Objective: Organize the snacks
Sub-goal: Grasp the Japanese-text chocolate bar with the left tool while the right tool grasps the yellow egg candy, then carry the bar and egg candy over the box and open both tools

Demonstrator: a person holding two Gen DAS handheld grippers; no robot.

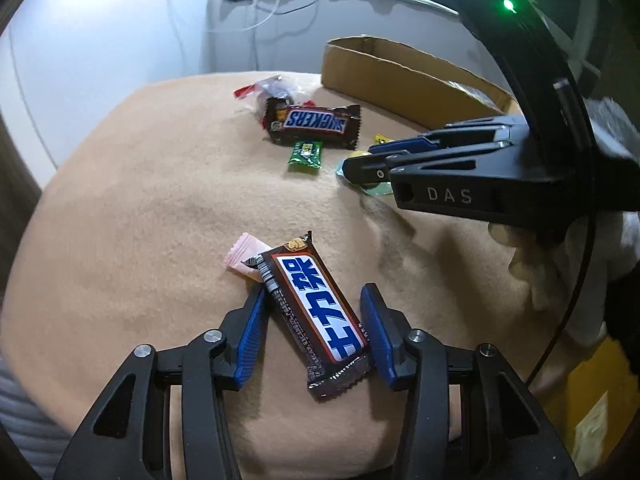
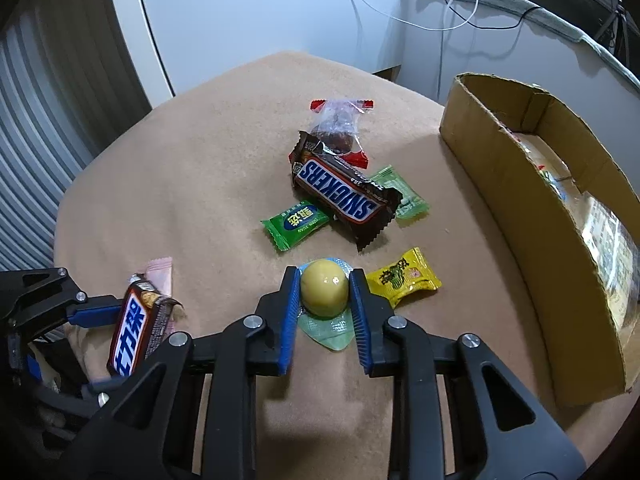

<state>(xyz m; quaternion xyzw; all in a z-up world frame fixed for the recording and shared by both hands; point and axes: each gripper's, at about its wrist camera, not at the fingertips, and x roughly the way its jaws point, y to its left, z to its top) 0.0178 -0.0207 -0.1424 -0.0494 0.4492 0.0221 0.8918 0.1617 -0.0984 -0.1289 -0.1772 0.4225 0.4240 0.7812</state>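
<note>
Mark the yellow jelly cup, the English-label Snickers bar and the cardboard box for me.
yellow jelly cup [image 2: 324, 293], right wrist view, on the top of its dome.
Snickers bar [image 2: 340, 194], right wrist view, on the blue lettering at mid wrapper.
cardboard box [image 2: 516, 196], right wrist view, on its outer near wall.

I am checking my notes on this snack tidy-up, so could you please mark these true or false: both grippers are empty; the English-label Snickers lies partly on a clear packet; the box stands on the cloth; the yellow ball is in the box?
1. Both grippers are empty. False: the left gripper straddles a Snickers bar; the right gripper straddles the yellow ball.
2. The English-label Snickers lies partly on a clear packet. True.
3. The box stands on the cloth. True.
4. The ball is in the box. False: it is on the cloth.
</note>
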